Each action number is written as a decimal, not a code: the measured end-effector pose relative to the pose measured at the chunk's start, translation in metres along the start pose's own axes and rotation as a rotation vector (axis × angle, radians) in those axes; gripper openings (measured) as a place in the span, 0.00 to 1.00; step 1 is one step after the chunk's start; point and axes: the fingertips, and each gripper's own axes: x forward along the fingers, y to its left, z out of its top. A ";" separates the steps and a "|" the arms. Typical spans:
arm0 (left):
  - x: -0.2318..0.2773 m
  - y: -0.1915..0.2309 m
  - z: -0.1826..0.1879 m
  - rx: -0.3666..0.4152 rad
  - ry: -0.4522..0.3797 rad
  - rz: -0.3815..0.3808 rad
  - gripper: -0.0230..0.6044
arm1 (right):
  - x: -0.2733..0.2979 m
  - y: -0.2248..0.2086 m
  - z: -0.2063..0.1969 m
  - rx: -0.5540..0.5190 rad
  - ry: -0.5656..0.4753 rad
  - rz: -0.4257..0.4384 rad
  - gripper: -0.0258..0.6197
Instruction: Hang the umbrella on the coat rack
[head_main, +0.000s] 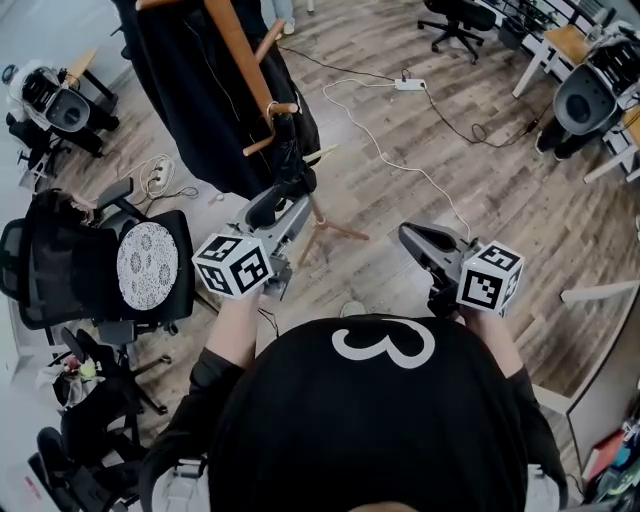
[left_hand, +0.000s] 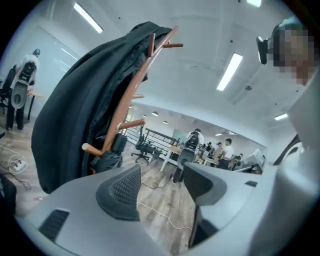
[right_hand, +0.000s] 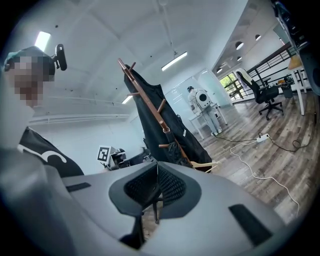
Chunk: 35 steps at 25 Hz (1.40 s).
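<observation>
Your left tongs (head_main: 283, 210) stand wide open with nothing between the jaws. In the left gripper view (left_hand: 162, 187) only the wooden floor (left_hand: 165, 210) and a white cable (left_hand: 167, 222) show through the gap. Your right tongs (head_main: 410, 238) are closed, pads pressed together and empty, as the right gripper view (right_hand: 157, 185) shows.

The folded black umbrella (head_main: 293, 160) hangs on the coat rack (head_main: 240, 50), from a short wooden peg partway down the pole, beside the black coat (head_main: 190, 90) draped over the rack. In the head view your left tongs point at the umbrella's lower end and sit close to it. In the left gripper view the umbrella (left_hand: 112, 150) lies off to the left of the gap, outside the jaws. Your right tongs are well apart from the rack, over bare floor. A chair (head_main: 145, 265) with a lace cushion stands to your left.
</observation>
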 end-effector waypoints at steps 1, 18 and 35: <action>-0.003 -0.018 0.001 -0.002 -0.001 -0.029 0.48 | -0.006 0.005 -0.001 -0.012 0.000 0.004 0.08; -0.064 -0.257 -0.068 0.015 0.126 -0.323 0.20 | -0.132 0.093 -0.057 -0.074 -0.034 0.076 0.08; -0.116 -0.380 -0.121 0.108 0.174 -0.436 0.06 | -0.233 0.149 -0.092 -0.137 -0.096 0.103 0.08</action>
